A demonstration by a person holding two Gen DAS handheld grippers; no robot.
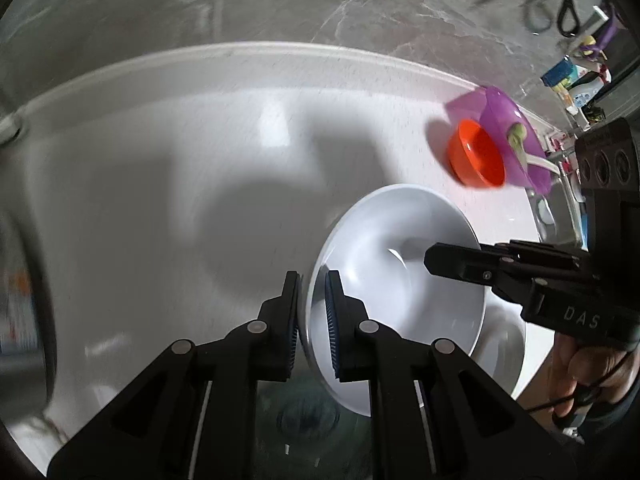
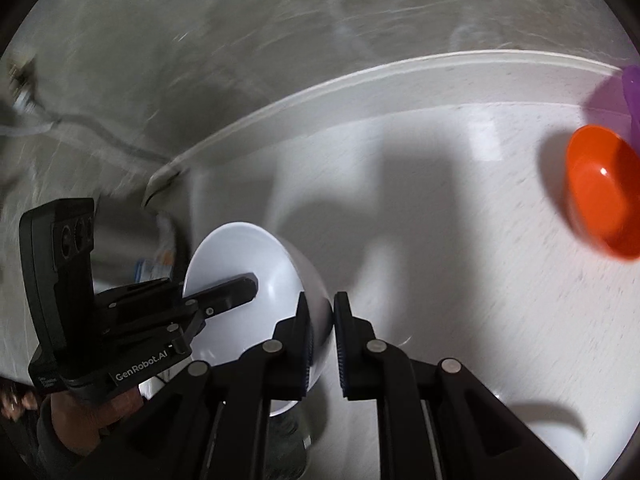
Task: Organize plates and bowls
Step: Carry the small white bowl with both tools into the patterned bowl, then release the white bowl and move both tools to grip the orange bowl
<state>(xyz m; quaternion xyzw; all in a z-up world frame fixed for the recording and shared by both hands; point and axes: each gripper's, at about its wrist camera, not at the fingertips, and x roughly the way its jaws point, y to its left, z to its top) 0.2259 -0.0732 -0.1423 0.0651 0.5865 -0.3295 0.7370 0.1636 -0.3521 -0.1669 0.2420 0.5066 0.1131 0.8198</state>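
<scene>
Both grippers hold one white bowl (image 1: 400,264) above a white counter (image 1: 160,160). My left gripper (image 1: 314,324) is shut on the bowl's near rim, one pad inside and one outside. My right gripper (image 2: 322,344) pinches the opposite rim (image 2: 316,312); it shows from the side in the left wrist view (image 1: 448,262). The bowl (image 2: 240,256) is tilted. An orange bowl (image 1: 478,154) stands on the counter at the far right, beside a purple bowl (image 1: 508,128). Both also show in the right wrist view, orange (image 2: 604,196) and purple (image 2: 632,92).
A marbled grey wall (image 1: 320,0) rises behind the counter's raised back edge (image 1: 280,50). Another white dish (image 1: 504,344) lies under the held bowl. Clutter of bottles and tools (image 1: 576,80) sits at the far right. A metal appliance (image 2: 120,232) is at the left.
</scene>
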